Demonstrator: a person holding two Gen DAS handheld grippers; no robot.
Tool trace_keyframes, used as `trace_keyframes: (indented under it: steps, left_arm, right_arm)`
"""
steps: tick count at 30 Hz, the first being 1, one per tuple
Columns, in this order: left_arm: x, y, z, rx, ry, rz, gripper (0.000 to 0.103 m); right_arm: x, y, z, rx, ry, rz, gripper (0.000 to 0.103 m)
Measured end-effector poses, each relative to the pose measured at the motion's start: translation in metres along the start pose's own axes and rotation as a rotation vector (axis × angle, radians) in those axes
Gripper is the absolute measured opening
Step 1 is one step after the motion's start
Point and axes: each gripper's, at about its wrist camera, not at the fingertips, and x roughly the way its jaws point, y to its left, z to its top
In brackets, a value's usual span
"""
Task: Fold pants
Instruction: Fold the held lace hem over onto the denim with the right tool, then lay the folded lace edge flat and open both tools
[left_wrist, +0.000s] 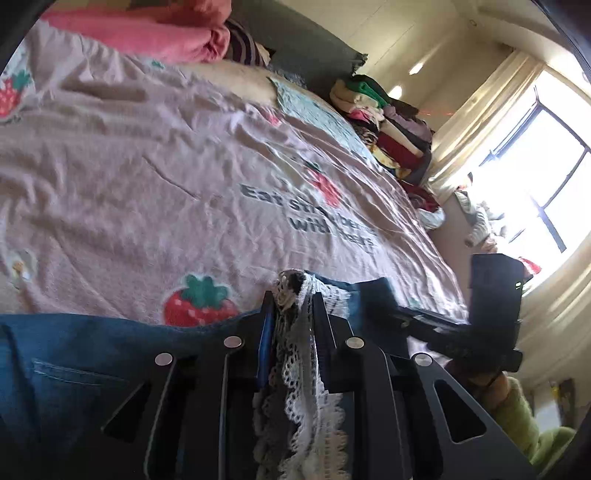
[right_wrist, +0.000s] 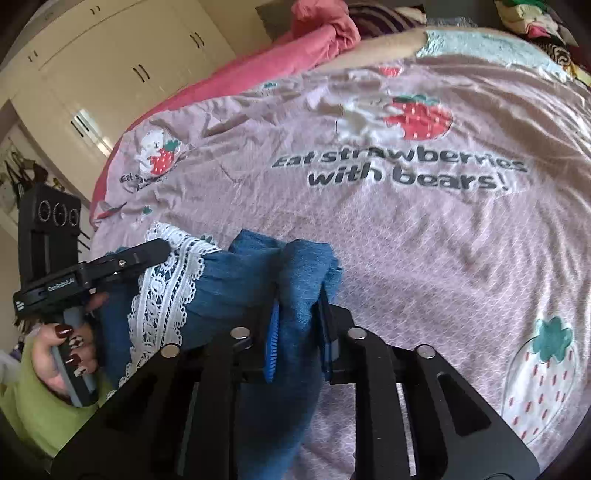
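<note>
Both grippers are built from matte black plates with triangular cut-outs. Four round silver fasteners are seen across each linkage. Blue ribbed pads are fitted on the inner faces of the left gripper (left_wrist: 293, 295) and the right gripper (right_wrist: 299, 295).

In the right wrist view the left unit is seen side-on: a black block with three round lenses is mounted on top, white "GenRobot.AI" lettering is printed on the side bar, and a grey handle is fitted below. The left hand (right_wrist: 64, 356) is seen with dark red polished nails, one patterned. A lime-green fuzzy sleeve (right_wrist: 35, 402) is worn.
</note>
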Motion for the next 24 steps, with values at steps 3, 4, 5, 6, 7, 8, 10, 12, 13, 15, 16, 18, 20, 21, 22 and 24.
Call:
trace_keyframes:
  steps: [3, 4, 5, 6, 7, 8, 10, 12, 13, 15, 16, 18, 20, 21, 22, 24]
  left_arm:
    - [0.01, 0.01, -0.002, -0.001, 0.034, 0.076, 0.018]
    - [0.013, 0.014, -0.003, -0.014, 0.042, 0.072, 0.019]
    - [0.015, 0.018, -0.004, -0.021, 0.045, 0.077, 0.023]
    - [0.015, 0.019, -0.005, -0.024, 0.048, 0.078, 0.024]
    - [0.015, 0.02, -0.005, -0.027, 0.049, 0.079, 0.024]
    - [0.014, 0.021, -0.005, -0.03, 0.046, 0.079, 0.025]
    - [0.008, 0.019, -0.006, -0.022, 0.039, 0.084, 0.028]
    - [0.002, 0.015, -0.006, -0.007, 0.032, 0.088, 0.042]
    - [-0.002, 0.014, -0.006, -0.001, 0.03, 0.089, 0.046]
    - [-0.009, 0.009, -0.008, 0.019, 0.024, 0.107, 0.051]
    - [-0.014, 0.008, -0.01, 0.026, 0.021, 0.111, 0.051]
    - [-0.021, 0.005, -0.013, 0.032, 0.013, 0.115, 0.056]
    - [-0.03, 0.001, -0.017, 0.043, 0.011, 0.115, 0.066]
    - [-0.034, 0.0, -0.018, 0.047, 0.009, 0.115, 0.066]
    - [-0.038, -0.001, -0.02, 0.053, 0.007, 0.109, 0.066]
    - [-0.047, -0.005, -0.025, 0.061, 0.001, 0.116, 0.066]
  right_arm:
    - [0.008, -0.001, -0.001, -0.035, 0.01, -0.082, 0.01]
    - [0.013, -0.001, -0.003, -0.046, 0.024, -0.108, 0.01]
    - [0.016, 0.0, -0.005, -0.055, 0.032, -0.13, 0.013]
    - [0.019, 0.0, -0.006, -0.064, 0.034, -0.144, 0.014]
    - [0.019, 0.002, -0.006, -0.081, 0.031, -0.162, 0.014]
    - [0.016, 0.002, -0.006, -0.085, 0.028, -0.172, 0.017]
    - [0.01, 0.004, -0.006, -0.084, 0.014, -0.186, 0.024]
    - [-0.001, 0.007, -0.006, -0.086, -0.014, -0.179, 0.037]
    - [-0.009, 0.011, -0.008, -0.095, -0.034, -0.176, 0.04]
    - [-0.019, 0.016, -0.01, -0.105, -0.052, -0.182, 0.046]
    - [-0.026, 0.02, -0.013, -0.108, -0.065, -0.177, 0.047]
    - [-0.037, 0.027, -0.019, -0.114, -0.087, -0.166, 0.057]
    - [-0.046, 0.034, -0.026, -0.123, -0.1, -0.163, 0.061]
    - [-0.051, 0.039, -0.031, -0.136, -0.105, -0.157, 0.062]
    - [-0.054, 0.042, -0.034, -0.144, -0.107, -0.153, 0.063]
    - [-0.062, 0.05, -0.043, -0.162, -0.111, -0.151, 0.068]
